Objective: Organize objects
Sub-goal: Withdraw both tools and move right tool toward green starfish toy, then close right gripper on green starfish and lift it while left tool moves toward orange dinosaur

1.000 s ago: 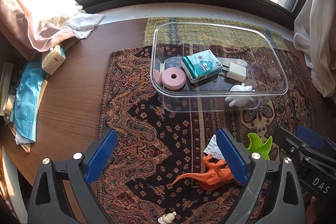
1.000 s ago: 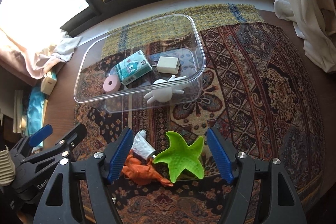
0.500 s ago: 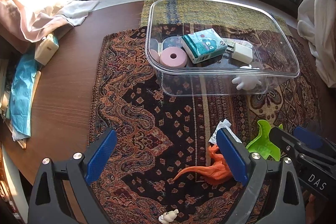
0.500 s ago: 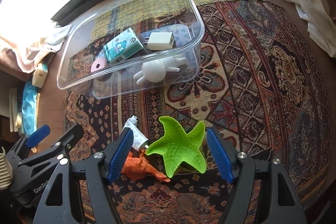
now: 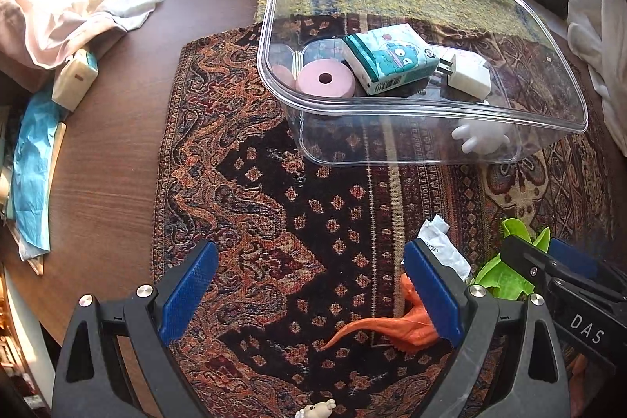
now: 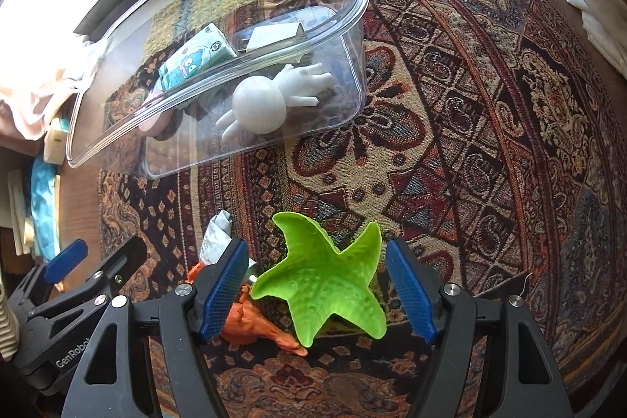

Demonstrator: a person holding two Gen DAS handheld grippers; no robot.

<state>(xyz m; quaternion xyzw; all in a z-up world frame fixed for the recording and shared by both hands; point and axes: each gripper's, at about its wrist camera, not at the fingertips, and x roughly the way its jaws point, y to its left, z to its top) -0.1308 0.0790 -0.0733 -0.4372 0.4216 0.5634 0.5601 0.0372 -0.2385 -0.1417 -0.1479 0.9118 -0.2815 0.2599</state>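
Both grippers have been brought lower and closer to the rug since the earlier frames, so that the clear container (image 5: 423, 104) now fills more of each view. On the left, the left gripper (image 5: 309, 294) is held spread wide with nothing between its pads, over bare rug (image 5: 254, 190); the orange dinosaur (image 5: 395, 328) lies just beside its right finger, its tail pointing left along the rug. A white sachet (image 5: 443, 245) lies just beyond it. Further right, the right gripper (image 6: 319, 290) is also spread, and the green starfish (image 6: 325, 281) sits between its fingers, apparently untouched by either pad. The right gripper is judged the nearer for the starfish, which would be closed upon and carried forward and left to the container, where a tissue pack (image 5: 390, 59), pink ring (image 5: 325, 79), charger (image 5: 468, 75) and white figure (image 6: 266, 102) already lie
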